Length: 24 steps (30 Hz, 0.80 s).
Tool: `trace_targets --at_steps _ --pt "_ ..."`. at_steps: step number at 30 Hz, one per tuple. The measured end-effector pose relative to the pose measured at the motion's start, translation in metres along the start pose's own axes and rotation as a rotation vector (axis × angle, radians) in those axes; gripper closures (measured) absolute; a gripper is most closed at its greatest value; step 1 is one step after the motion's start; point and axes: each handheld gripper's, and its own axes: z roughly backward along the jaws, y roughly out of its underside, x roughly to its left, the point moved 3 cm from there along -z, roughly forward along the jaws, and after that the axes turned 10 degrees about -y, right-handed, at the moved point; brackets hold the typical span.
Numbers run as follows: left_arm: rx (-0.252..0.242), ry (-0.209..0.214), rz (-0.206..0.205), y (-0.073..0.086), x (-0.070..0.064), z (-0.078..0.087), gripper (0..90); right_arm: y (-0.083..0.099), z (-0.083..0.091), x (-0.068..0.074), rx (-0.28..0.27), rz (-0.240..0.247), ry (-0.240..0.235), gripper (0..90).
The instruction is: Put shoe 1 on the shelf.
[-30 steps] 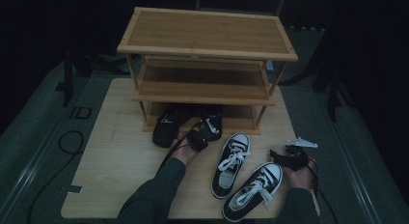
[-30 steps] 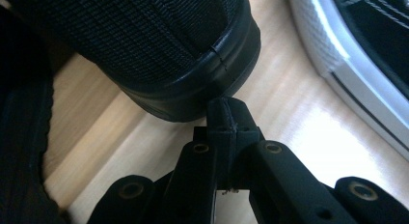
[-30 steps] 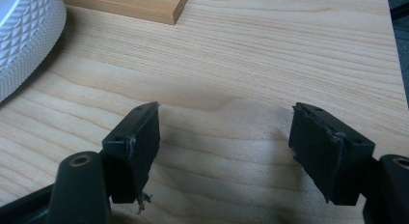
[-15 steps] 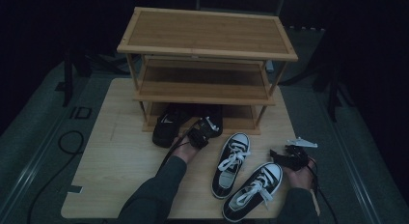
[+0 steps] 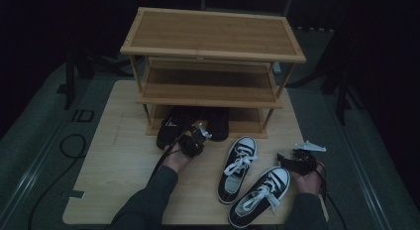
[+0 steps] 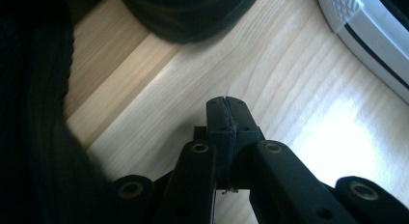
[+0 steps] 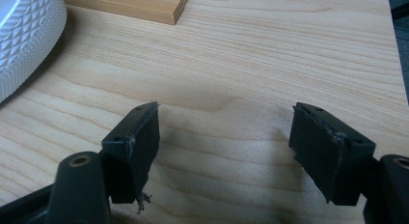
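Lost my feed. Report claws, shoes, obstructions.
Left claw shut, empty, beside black shoes at rack bottom. Right claw open, by white-toed sneakers. Nothing blocking.

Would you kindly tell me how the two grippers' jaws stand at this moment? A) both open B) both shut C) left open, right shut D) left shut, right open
D: in the left gripper view the left gripper has its jaws pressed together with nothing between them, while in the right gripper view the right gripper has its jaws wide apart over the bare table.
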Motion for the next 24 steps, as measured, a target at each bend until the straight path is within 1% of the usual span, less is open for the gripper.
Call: trace_targets --at_steps 7,11,16,19,24 --pt "-0.003 0.000 -0.004 0.016 0.008 0.014 90.0 0.000 0.000 0.000 0.000 0.000 0.000 26.0" --pt "-0.009 -0.014 -0.007 0.025 0.012 0.022 89.8 0.000 0.000 0.000 0.000 0.000 0.000 26.0" --pt "-0.002 -0.024 -0.008 0.037 0.018 0.030 89.1 0.000 0.000 0.000 0.000 0.000 0.000 25.9" --pt "0.002 -0.028 0.012 0.046 0.023 0.033 89.1 0.000 0.000 0.000 0.000 0.000 0.000 26.0" --pt "0.012 -0.038 0.030 0.059 0.030 0.037 88.9 0.000 0.000 0.000 -0.001 0.000 0.000 26.0"
